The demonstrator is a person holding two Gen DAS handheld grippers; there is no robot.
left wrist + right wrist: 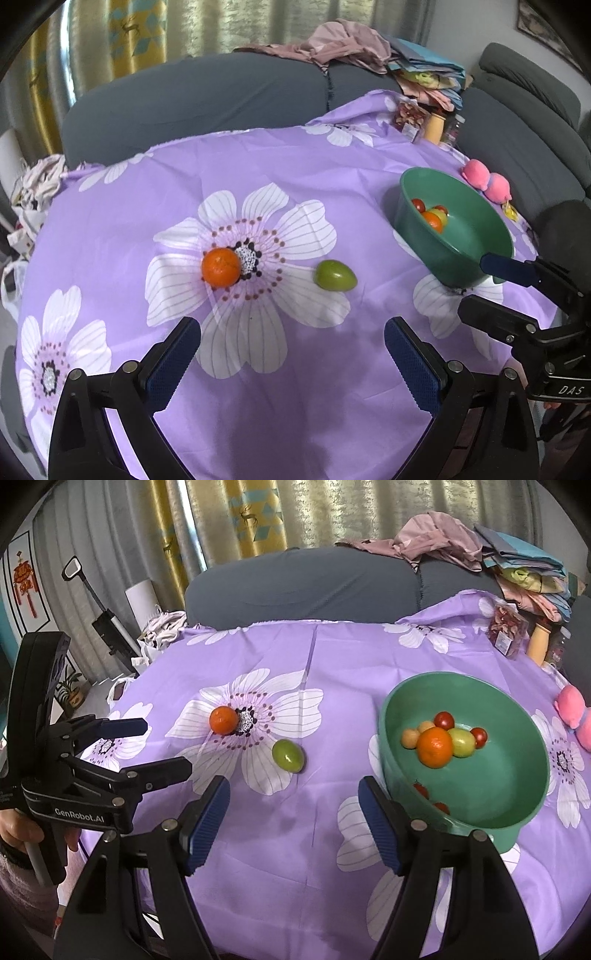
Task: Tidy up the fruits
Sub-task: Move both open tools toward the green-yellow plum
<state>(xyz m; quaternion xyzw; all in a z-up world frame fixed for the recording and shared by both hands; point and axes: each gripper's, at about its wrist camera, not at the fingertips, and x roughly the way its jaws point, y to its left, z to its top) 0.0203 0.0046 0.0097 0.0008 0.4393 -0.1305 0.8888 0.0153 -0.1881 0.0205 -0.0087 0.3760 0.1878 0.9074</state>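
Observation:
An orange [220,267] and a green fruit [335,275] lie on the purple flowered tablecloth [295,387]; both also show in the right wrist view, the orange [223,720] and the green fruit [288,755]. A green bowl [476,254] at the right holds an orange, a green fruit and several small red and tan fruits [439,738]. My left gripper [291,365] is open and empty, short of the two loose fruits. My right gripper [293,823] is open and empty, just left of the bowl's near rim [480,827].
A grey sofa [221,96] with piled clothes stands behind the table. A jar and packets [539,642] sit at the far right corner. A pink plush toy [487,181] lies beyond the bowl. The other gripper shows at each view's side, the left one [155,746] included.

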